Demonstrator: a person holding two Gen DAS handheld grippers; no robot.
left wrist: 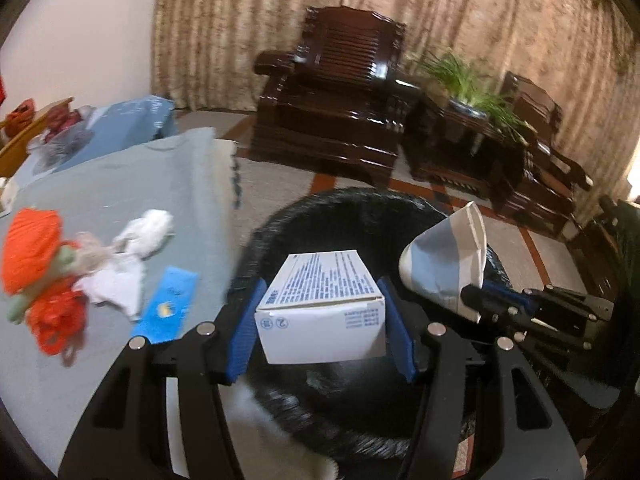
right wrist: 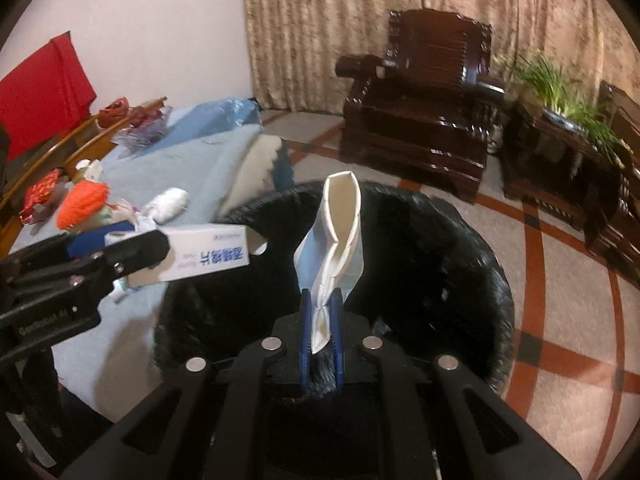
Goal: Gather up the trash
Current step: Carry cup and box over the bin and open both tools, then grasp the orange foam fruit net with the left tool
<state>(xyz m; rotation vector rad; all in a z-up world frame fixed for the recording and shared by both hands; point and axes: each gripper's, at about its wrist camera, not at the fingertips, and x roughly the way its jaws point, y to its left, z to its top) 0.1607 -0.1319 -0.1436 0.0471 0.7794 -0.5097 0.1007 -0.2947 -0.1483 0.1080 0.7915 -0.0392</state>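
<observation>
Blue pads of the left tool (left wrist: 322,330) clamp a white printed carton (left wrist: 320,306) across its short sides, jaws about half open because the box fills the gap; the carton juts forward, hanging over the mouth of the black trash bin (left wrist: 280,224). Right tool (right wrist: 321,330) is pinched almost fully closed on a flattened paper cup (right wrist: 338,236), crushed at its base so thin pads can hold it, open rim pointing away, also over the bin. Judgement: both items are held above the opening so that letting go drops them straight in; release is the step in hand, nothing is in the bin from these two yet. The bin sits on the floor just beside the bed (left wrist: 120,184) covered in pale blue cloth. Still on the bed: crumpled white tissue (left wrist: 140,236), a blue card (left wrist: 168,306), an orange knitted toy (left wrist: 36,264), so more trash looks left to collect. Left wrist view shows the carton's printed top and end flap, plus the cup and right tool from the side at right. Right wrist view shows the carton's side label with the left tool at left, the bin's far rim, and a red cloth (right wrist: 40,92) on the wall that the left view barely catches. Bin's inside is too dark to read in both.
</observation>
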